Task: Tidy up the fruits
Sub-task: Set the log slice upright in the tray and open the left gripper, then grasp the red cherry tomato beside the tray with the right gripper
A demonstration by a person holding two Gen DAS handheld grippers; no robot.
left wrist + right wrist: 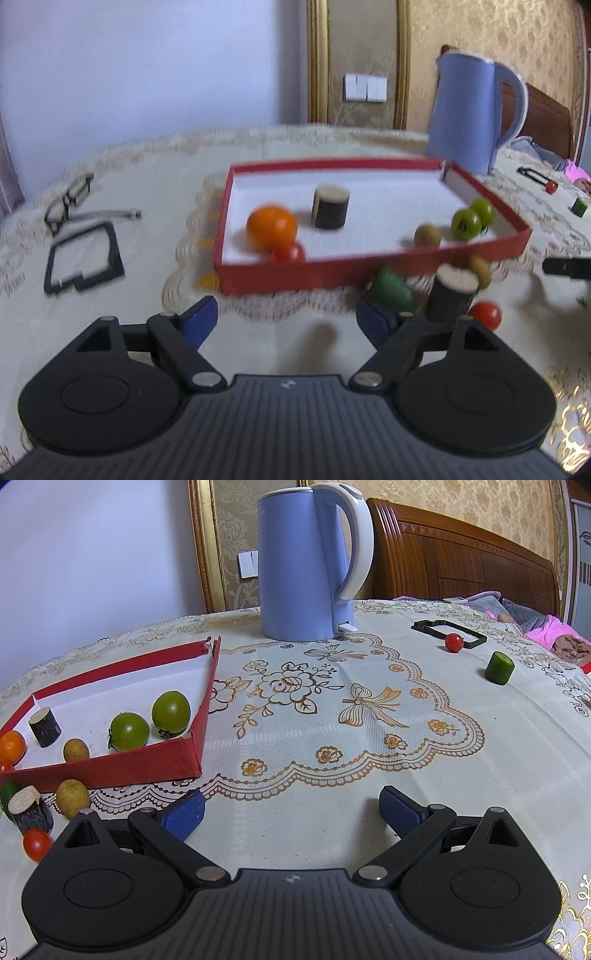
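Facing the red tray (pixel 332 275), your left gripper (pixel 286 319) spreads wide, empty. Inside: an orange (pixel 271 228) at 9 o'clock, two green tomatoes (pixel 466 224) at 3. Your right gripper (pixel 291 810) gapes wide over cloth; a cherry tomato (pixel 453 642) sits at 1 o'clock.

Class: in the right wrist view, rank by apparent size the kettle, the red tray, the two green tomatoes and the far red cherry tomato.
1. Red tray
2. Kettle
3. Two green tomatoes, alike
4. Cherry tomato, though distance shrinks it
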